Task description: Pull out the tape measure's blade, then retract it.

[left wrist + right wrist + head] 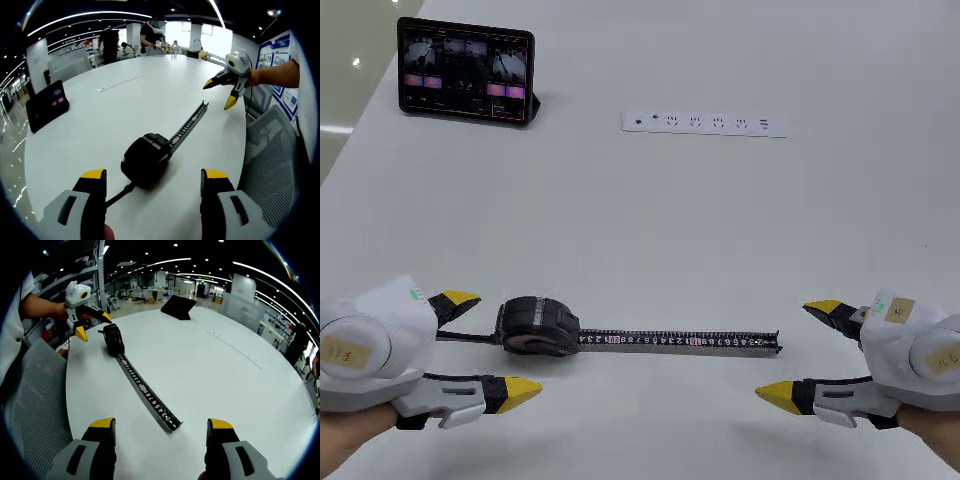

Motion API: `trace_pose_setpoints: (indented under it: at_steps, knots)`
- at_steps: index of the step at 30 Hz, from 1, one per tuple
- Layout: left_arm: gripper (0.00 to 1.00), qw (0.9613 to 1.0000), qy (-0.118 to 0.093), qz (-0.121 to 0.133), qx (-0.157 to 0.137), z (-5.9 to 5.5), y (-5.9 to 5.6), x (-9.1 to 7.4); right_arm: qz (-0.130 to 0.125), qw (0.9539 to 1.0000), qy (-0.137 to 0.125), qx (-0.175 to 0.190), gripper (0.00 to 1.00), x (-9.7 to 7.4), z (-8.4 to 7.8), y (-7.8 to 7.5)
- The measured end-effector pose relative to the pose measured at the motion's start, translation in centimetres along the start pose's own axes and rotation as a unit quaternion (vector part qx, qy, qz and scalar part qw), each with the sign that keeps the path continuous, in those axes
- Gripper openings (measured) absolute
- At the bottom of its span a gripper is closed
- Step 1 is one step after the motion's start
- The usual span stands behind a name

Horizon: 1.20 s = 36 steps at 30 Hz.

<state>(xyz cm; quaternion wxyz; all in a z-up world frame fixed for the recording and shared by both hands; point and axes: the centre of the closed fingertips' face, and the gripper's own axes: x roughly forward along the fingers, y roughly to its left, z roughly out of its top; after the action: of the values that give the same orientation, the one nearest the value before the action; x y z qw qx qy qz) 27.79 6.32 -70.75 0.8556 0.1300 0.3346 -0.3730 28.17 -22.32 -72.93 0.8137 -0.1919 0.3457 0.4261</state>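
We find the left gripper (503, 343) released: its yellow-tipped jaws stand wide apart and grasp nothing. The black tape measure (538, 326) lies on the white tabletop (650, 230) just ahead of this gripper, in line with the gap between its jaws and touching neither tip. A thin black strap (465, 337) runs from the case back between the jaws.

From the far side of the case the blade (680, 341) lies drawn out, flat on the tabletop with its printed figures upward. It points straight away from the left gripper toward the right one. Its hooked end (776, 343) lies just ahead of the right gripper (786, 349), close to the jaw tips but clear of both.

We find the right gripper likewise released, jaws spread and holding nothing.

Well ahead of the left gripper, off to its left, a dark tablet (466, 70) stands propped with its screen lit. A white power strip (705, 123) lies flat, far ahead of both grippers and nearer the right one's side.
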Motion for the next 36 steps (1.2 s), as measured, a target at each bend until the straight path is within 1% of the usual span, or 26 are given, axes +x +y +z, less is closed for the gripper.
trace_pose_setpoints:
  at_steps: [4, 6, 9, 11, 16, 18, 19, 21, 24, 26, 31, 34, 36]
  knots:
    - [0.76, 0.9999, -0.010, 0.008, -0.012, -0.3, -0.2, -0.5, -0.004, 0.9999, -0.009, 0.010, 0.75, -0.4, -0.1, 0.3]
    - [0.77, 0.9998, -0.012, 0.007, -0.017, -0.5, -0.4, -0.6, -0.009, 0.9999, -0.009, 0.009, 0.76, -0.5, -0.2, 0.4]
    - [0.78, 0.9996, -0.018, 0.004, -0.024, -1.0, -0.8, -0.8, -0.013, 0.9997, -0.017, 0.014, 0.76, -0.8, -0.3, 0.7]
    - [0.78, 0.9995, -0.017, 0.005, -0.026, -1.4, -0.9, -0.9, -0.017, 0.9996, -0.019, 0.013, 0.76, -0.8, -0.4, 0.9]
    - [0.80, 0.9992, -0.019, 0.009, -0.035, -2.0, -0.8, -1.2, -0.020, 0.9992, -0.025, 0.023, 0.79, -1.1, -0.7, 1.3]
    - [0.80, 0.9986, -0.029, 0.008, -0.045, -2.0, -0.8, -1.5, -0.024, 0.9989, -0.030, 0.028, 0.81, -1.3, -0.7, 1.4]
    - [0.80, 0.9982, -0.032, 0.010, -0.051, -2.0, -0.8, -1.6, -0.025, 0.9987, -0.033, 0.030, 0.81, -1.3, -0.7, 1.5]
    - [0.81, 0.9981, -0.033, 0.014, -0.051, -2.3, -0.8, -1.7, -0.025, 0.9985, -0.035, 0.033, 0.82, -1.3, -0.8, 1.6]
    - [0.81, 0.9973, -0.039, 0.018, -0.060, -2.7, -1.0, -1.9, -0.026, 0.9982, -0.039, 0.037, 0.82, -1.4, -0.9, 2.1]
    - [0.82, 0.9971, -0.041, 0.022, -0.061, -3.0, -1.2, -2.1, -0.028, 0.9980, -0.042, 0.038, 0.83, -1.5, -0.9, 2.2]
    - [0.82, 0.9955, -0.052, 0.034, -0.072, -3.3, -1.4, -2.6, -0.036, 0.9968, -0.055, 0.046, 0.83, -1.6, -0.9, 2.5]
    - [0.82, 0.9954, -0.054, 0.039, -0.069, -3.5, -1.7, -2.8, -0.042, 0.9961, -0.060, 0.049, 0.83, -1.7, -0.9, 2.8]
    - [0.82, 0.9948, -0.057, 0.041, -0.074, -3.6, -1.6, -2.8, -0.044, 0.9956, -0.063, 0.052, 0.83, -1.6, -1.0, 2.9]
